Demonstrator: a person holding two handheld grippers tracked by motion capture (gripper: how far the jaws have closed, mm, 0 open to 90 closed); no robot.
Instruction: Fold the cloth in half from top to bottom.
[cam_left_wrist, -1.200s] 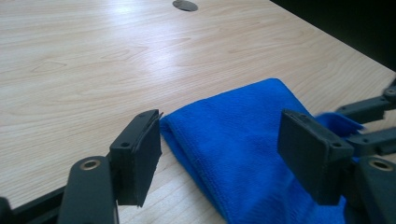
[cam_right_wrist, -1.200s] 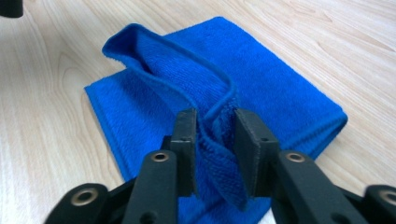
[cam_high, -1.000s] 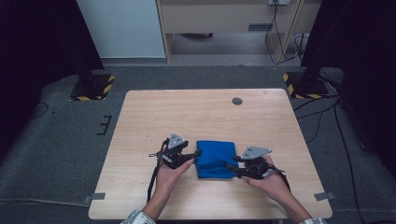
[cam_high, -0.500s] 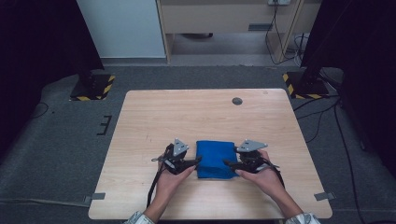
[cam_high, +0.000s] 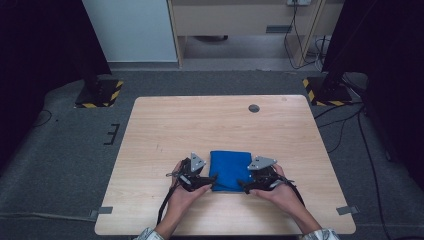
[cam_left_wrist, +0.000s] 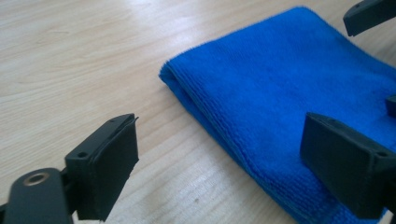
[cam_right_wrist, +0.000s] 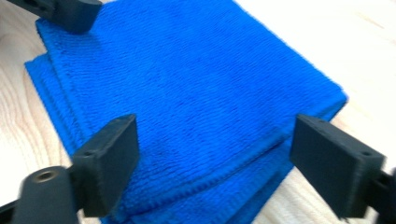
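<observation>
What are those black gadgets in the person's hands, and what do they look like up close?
Hand-held grippers. The left gripper and right gripper are black, each topped by a grey three-cornered plate, with a dark cable trailing back. Their jaws end in blocky black pads. Light patterned cuffs show at the wrists.

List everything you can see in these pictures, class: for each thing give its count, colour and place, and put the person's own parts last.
Folded cloth: one, blue, flat on the near middle of the table, between the two grippers.
Table: one, light wood, centre of the high view.
Round insert: one, dark grey, in the tabletop near its far edge, right of centre.
Striped bases: two, black and yellow, on the grey floor beyond the table's far corners.
Cables: several, black, on the floor to the right of the table.
Left gripper: one, black with a grey plate, at the cloth's left edge, jaws just opened, not pressing the cloth.
Right gripper: one, black with a grey plate, at the cloth's right edge, jaws just opened, apart over the cloth.
Hands: two, each holding a gripper, at the near edge.
</observation>
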